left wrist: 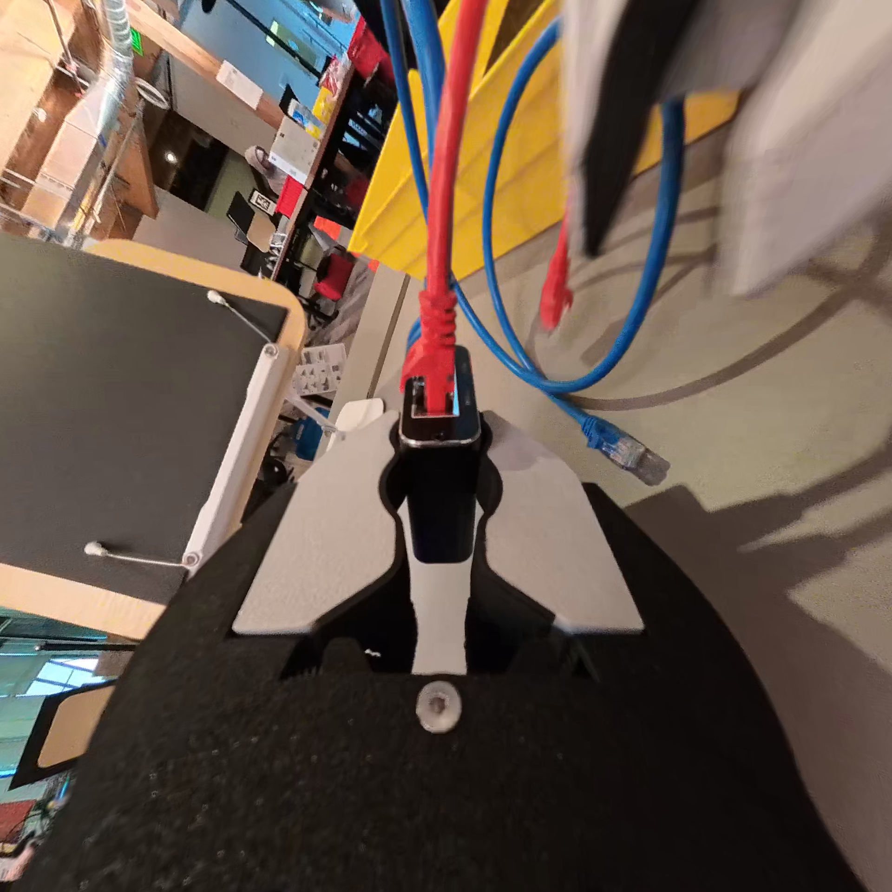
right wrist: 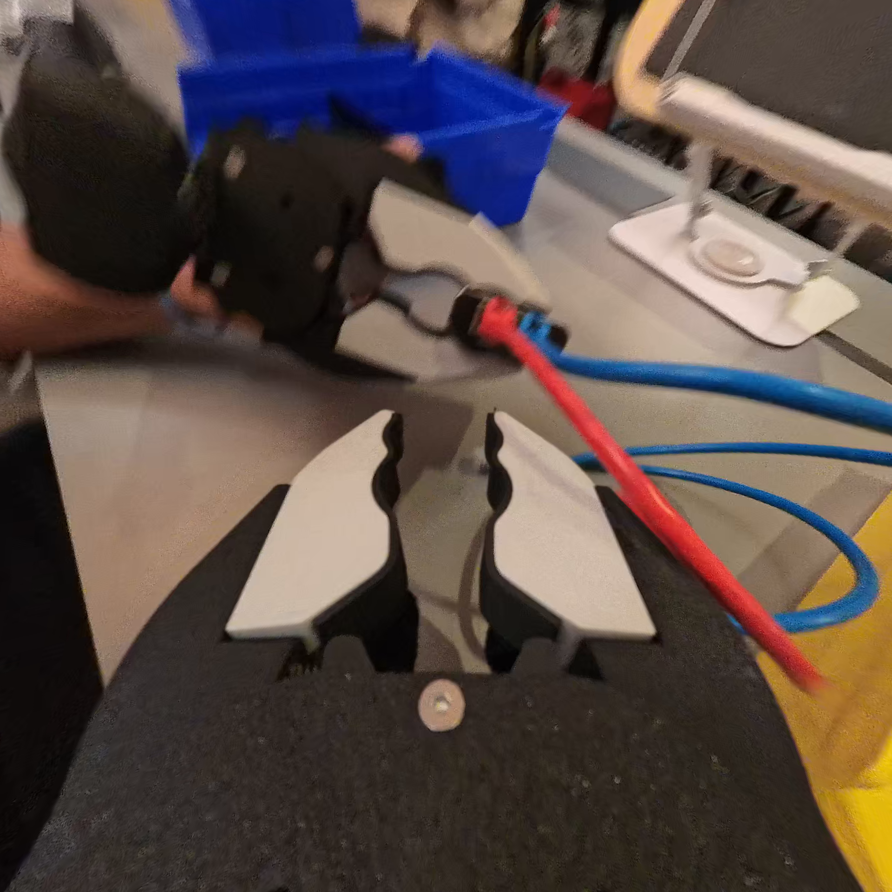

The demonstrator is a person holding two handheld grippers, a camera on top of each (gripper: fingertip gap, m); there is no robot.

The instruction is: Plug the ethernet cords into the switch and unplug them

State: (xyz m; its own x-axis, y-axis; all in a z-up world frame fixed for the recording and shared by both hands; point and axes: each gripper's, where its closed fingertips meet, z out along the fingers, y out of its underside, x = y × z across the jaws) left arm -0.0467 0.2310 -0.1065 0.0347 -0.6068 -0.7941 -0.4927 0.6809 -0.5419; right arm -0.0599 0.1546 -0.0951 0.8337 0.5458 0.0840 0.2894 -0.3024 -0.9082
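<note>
My left gripper [left wrist: 439, 427] is shut on a small black switch [left wrist: 440, 507], held above the grey table. A red ethernet cord [left wrist: 441, 202] is plugged into the switch's near port, and a blue cord's plug sits just behind it. A loose blue plug [left wrist: 622, 449] lies on the table to the right. Another red plug [left wrist: 555, 294] shows blurred beside my right gripper [left wrist: 593, 251]. In the right wrist view my right gripper [right wrist: 444, 420] is open and empty, and the switch [right wrist: 470, 313] with both cords is ahead of it.
A yellow bin [left wrist: 482, 193] stands behind the cords and also shows in the right wrist view [right wrist: 849, 724]. A blue bin [right wrist: 386, 120] is at the back. A white stand base [right wrist: 724, 275] sits at the right. A black panel with a wooden edge [left wrist: 120, 386] stands to the left. Spacing between my two grippers at the tips: around 8 cm.
</note>
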